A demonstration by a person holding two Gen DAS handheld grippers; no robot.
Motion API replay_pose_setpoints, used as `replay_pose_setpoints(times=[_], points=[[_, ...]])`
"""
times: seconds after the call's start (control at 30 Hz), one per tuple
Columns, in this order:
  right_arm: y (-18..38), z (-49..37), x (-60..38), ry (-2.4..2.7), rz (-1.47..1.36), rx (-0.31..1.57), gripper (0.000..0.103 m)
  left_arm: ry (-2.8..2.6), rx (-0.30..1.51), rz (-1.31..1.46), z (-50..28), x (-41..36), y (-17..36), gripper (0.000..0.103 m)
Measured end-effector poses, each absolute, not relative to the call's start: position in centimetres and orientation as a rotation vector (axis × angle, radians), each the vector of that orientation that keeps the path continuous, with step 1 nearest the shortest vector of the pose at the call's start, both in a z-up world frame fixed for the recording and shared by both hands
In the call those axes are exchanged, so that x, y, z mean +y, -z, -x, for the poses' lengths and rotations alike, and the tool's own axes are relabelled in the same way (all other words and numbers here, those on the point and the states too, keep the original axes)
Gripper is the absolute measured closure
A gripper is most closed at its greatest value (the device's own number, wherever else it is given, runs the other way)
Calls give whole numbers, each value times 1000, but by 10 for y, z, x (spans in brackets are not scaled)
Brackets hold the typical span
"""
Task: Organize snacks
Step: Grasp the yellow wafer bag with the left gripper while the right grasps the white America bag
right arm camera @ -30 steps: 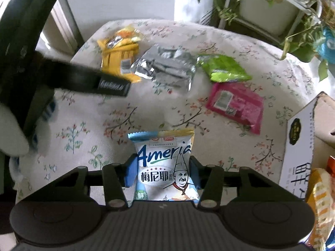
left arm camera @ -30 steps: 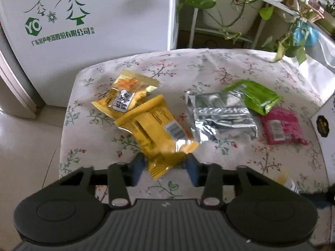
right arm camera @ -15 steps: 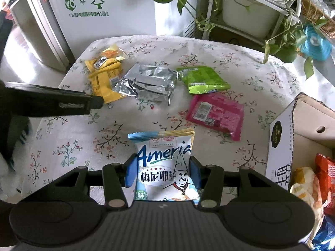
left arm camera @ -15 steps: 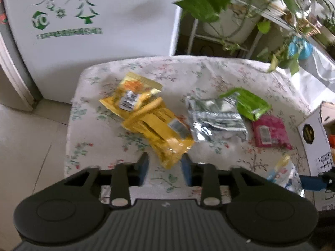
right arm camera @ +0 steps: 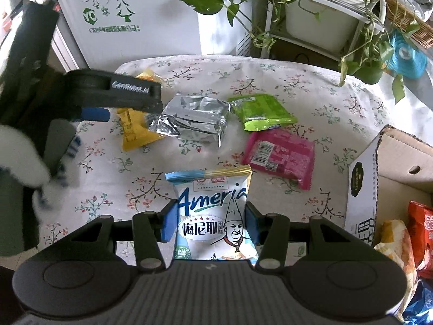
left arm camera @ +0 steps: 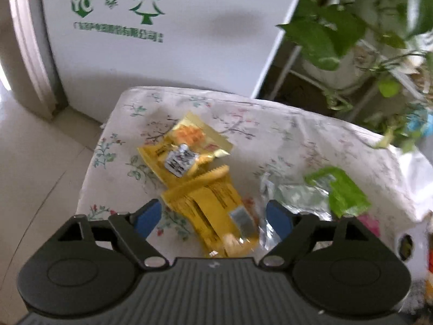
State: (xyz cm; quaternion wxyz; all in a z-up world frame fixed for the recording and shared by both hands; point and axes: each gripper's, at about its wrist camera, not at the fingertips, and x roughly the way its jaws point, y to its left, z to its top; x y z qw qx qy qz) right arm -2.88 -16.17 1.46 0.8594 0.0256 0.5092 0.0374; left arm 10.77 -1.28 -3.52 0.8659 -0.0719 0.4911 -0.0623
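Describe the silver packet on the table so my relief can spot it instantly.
Start at the floral tablecloth. In the row of snacks across its middle, the silver packet lies between the yellow packet and the green packet. It alone is crinkled, unprinted foil.

Landmark: silver packet, mid-table.
Left of it: a yellow packet touches its edge, and the left gripper hangs above that packet, blocking that side.
Right of it: a green packet touches it; a pink packet lies just beyond.
Near side: bare floral tablecloth, open passage.
Far right: cardboard box wall closes the table edge.
Behind: fridge and plant stand.
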Motion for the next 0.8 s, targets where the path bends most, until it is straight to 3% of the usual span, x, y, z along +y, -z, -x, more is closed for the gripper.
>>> replay_pose_setpoints(times=[0.17,0.43,0.7,0.8], points=[[-15,30,-166,-74,-61,1070,46,61,1033,133,-108,-15,50,13],[-19,33,-172,-63,-76,1059,46,76,1031,31,-86,-3,46,33],[-21,34,-167,-78,-76,1052,46,101,1010,114,-90,5,39,30],[-22,34,-168,-77,-78,1050,45,132,998,52,-98,-6,36,22]])
